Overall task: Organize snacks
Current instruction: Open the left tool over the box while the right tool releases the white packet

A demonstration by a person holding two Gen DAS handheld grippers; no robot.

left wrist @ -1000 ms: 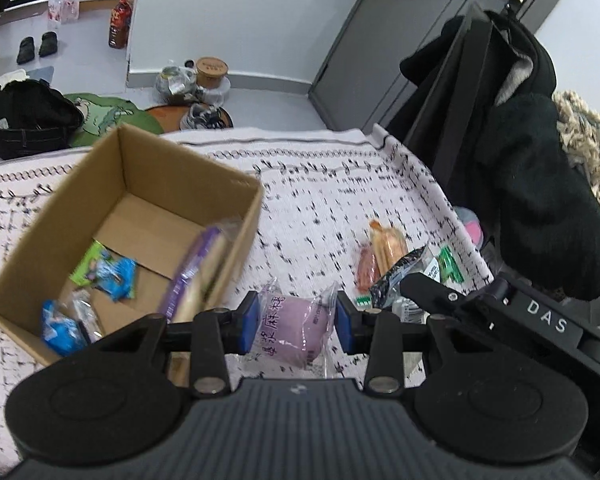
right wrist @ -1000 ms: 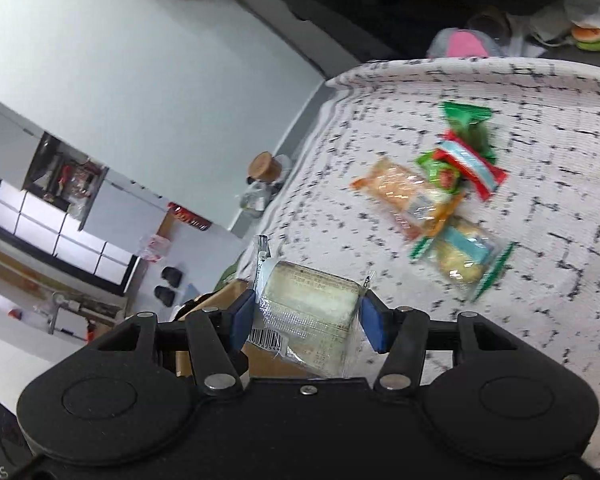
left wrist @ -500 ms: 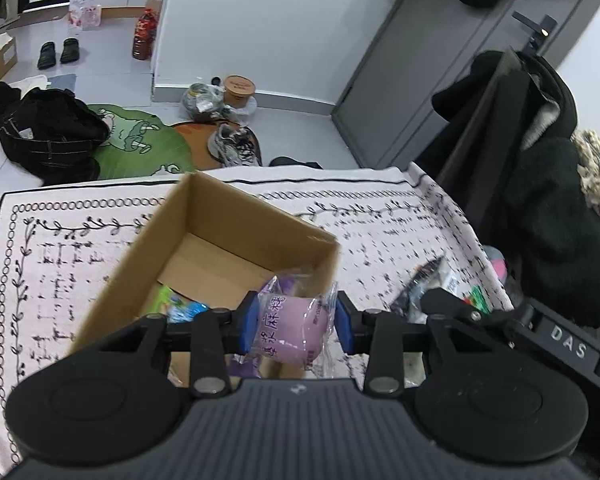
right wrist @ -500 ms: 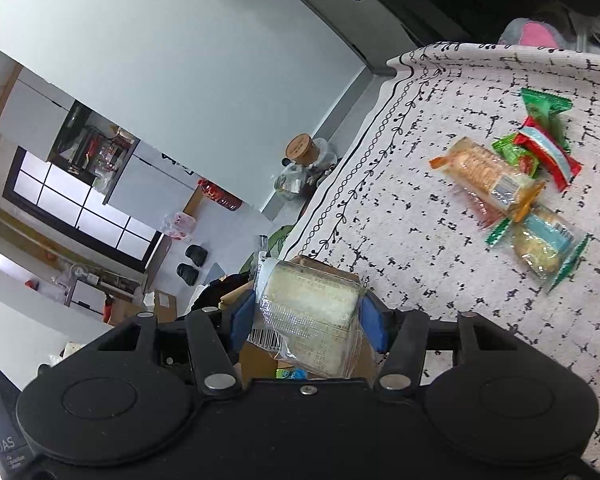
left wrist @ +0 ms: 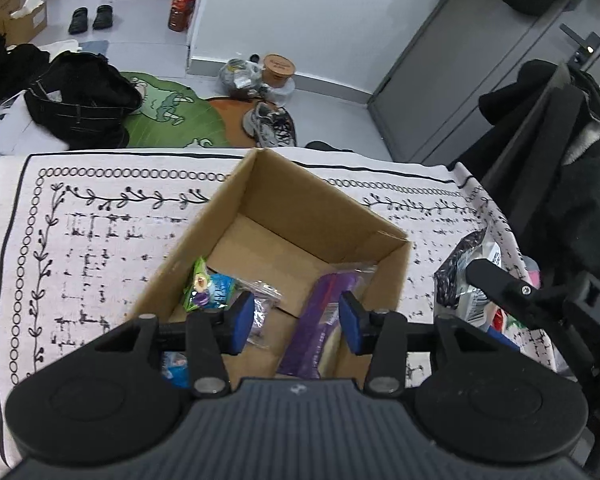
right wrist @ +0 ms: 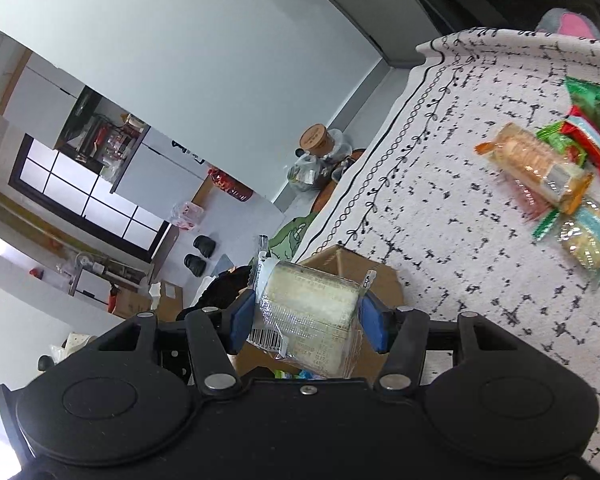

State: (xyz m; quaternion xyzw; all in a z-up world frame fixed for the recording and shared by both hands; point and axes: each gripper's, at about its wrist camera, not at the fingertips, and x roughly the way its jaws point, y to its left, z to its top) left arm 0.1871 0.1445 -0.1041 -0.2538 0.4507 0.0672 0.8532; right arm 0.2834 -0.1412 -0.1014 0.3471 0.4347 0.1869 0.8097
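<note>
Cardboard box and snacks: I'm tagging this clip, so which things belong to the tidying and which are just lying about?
Job:
cardboard box
purple packet in the box
pale wrapped cake in the right gripper
orange cracker pack on the cloth

Lying about:
sneaker
black bag
slippers

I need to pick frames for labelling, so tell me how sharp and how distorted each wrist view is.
Left wrist view: sharp throughout, the cardboard box and the patterned cloth crisp; fisheye bends the cloth's far edge. Right wrist view: the pale wrapped snack held by the right gripper is sharp, the loose snacks slightly smeared; the scene is tilted and strongly curved, and the window is blown out.
</note>
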